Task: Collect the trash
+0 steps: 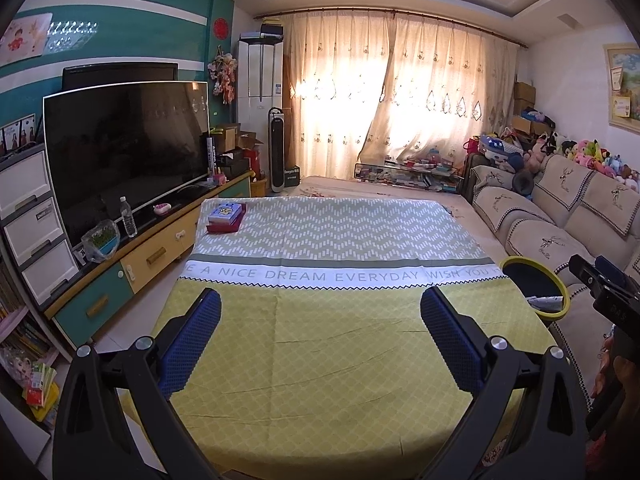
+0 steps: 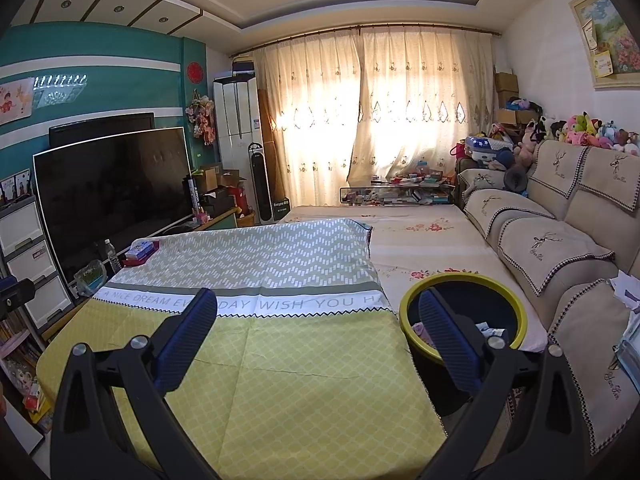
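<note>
- While both jaws stand wide apart and hold nothing, the left hand-held gripper (image 1: 320,334) and the right hand-held gripper (image 2: 318,334) hover over the yellow-green patterned cloth (image 2: 280,360) on the worktop.
- Its white band reads "A NICE DREAM EVERYDAY WISH YOU", cut off at both ends.
- Just beside the worktop's right edge stands the round black bin with a yellow rim (image 2: 464,280), mouth upward; the crumpled wrappers (image 2: 490,330) inside are partly hidden.
</note>
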{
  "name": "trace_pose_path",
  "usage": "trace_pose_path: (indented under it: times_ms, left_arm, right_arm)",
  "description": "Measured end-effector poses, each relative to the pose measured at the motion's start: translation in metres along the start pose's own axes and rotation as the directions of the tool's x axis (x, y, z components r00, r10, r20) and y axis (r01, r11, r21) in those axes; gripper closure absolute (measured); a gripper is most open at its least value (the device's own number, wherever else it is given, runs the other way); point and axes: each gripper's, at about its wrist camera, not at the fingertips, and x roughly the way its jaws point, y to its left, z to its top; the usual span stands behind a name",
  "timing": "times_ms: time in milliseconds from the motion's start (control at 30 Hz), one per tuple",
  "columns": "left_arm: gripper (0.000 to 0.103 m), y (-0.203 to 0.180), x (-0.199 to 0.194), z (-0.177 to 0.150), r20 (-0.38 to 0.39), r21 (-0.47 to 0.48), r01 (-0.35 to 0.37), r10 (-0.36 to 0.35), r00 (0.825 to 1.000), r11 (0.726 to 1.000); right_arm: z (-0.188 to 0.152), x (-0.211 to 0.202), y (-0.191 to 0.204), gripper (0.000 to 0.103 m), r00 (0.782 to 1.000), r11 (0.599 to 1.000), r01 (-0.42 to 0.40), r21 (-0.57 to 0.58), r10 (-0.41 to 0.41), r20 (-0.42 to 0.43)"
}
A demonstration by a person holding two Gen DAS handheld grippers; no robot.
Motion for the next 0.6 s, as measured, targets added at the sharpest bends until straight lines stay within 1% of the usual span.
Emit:
trace_pose_path:
  times_ms: [300, 433, 533, 600]
  left_arm:
    - [0.005, 0.0, 0.005, 0.0, -0.017, 0.009, -0.001, 0.001, 1.0, 1.0]
    - [0.005, 0.002, 0.01, -0.001, -0.025, 0.0, -0.002, 0.002, 1.0, 1.0]
    - [0.005, 0.003, 0.01, -0.002, 0.003, -0.011, 0.02, -0.02, 1.0, 1.0]
    - [0.005, 0.006, 0.014, -0.001, -0.014, -0.031, 0.043, -0.044, 0.999, 0.999]
  right_arm:
    - [-0.001, 0.002, 0.001, 0.007, 1.0, 1.0, -0.002, -0.003, 0.002, -0.005]
    - [-0.001, 0.003, 0.001, 0.007, 1.0, 1.0, -0.002, -0.003, 0.002, -0.006]
    - [-0.004, 0.004, 0.001, 0.007, 1.0, 1.0, -0.005, -0.004, 0.005, -0.012]
    - [-0.006, 0.007, 0.001, 0.007, 1.0, 1.0, -0.009, -0.005, 0.009, -0.019]
